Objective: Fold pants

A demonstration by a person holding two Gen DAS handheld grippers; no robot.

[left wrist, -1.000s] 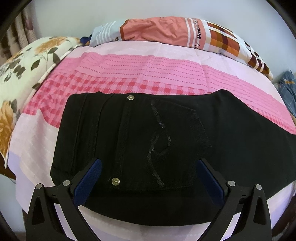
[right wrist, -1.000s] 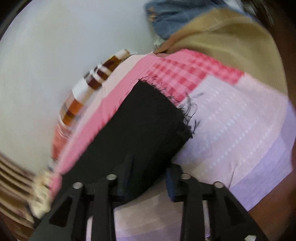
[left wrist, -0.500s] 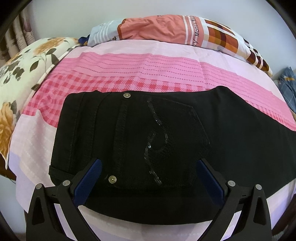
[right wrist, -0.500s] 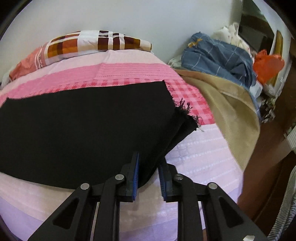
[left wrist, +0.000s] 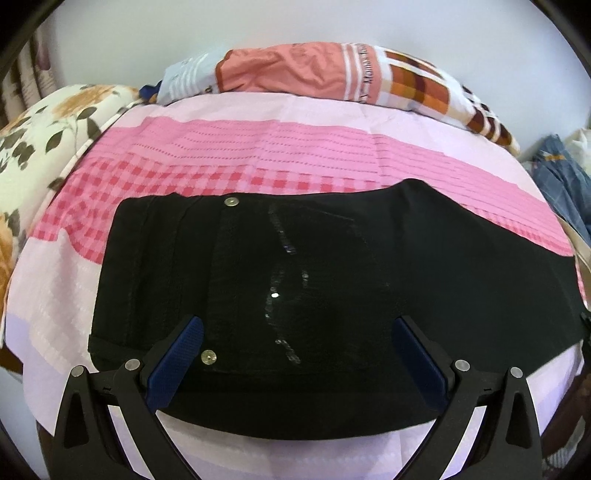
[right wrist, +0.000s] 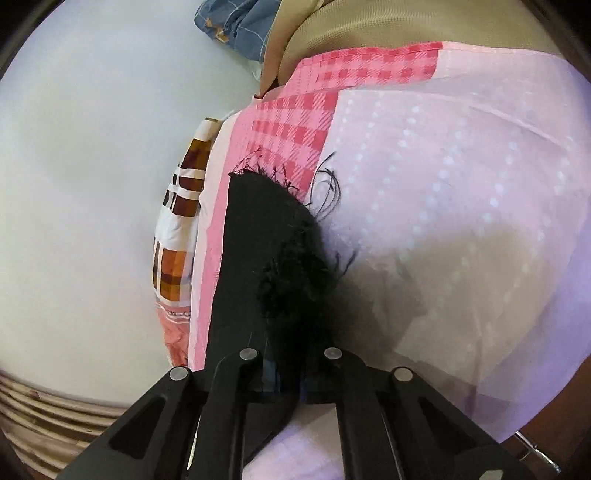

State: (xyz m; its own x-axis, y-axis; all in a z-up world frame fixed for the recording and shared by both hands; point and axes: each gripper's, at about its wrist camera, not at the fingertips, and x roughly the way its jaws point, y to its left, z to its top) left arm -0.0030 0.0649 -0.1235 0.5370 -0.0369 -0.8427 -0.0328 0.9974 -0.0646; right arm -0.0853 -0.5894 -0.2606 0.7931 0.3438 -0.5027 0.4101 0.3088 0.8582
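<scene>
Black pants (left wrist: 332,295) lie flat across a pink bedsheet (left wrist: 258,147), folded lengthwise, waistband to the left, back pocket with sequins and two metal rivets facing up. My left gripper (left wrist: 295,354) is open, its blue pads (left wrist: 177,358) wide apart just above the near edge of the seat. My right gripper (right wrist: 284,373) is shut on the frayed leg hem of the pants (right wrist: 273,258), which is lifted off the sheet (right wrist: 443,221) and hangs bunched from the jaws.
A patterned folded quilt (left wrist: 332,74) lies along the wall at the back. A floral pillow (left wrist: 37,147) sits at the left. Blue checked cloth (left wrist: 561,177) and a tan blanket (right wrist: 369,26) lie beyond the leg end.
My right gripper has closed fully on the leg hem and rolled sideways, lifting the hem off the sheet. My left gripper has barely moved, sitting slightly further over the pants.
</scene>
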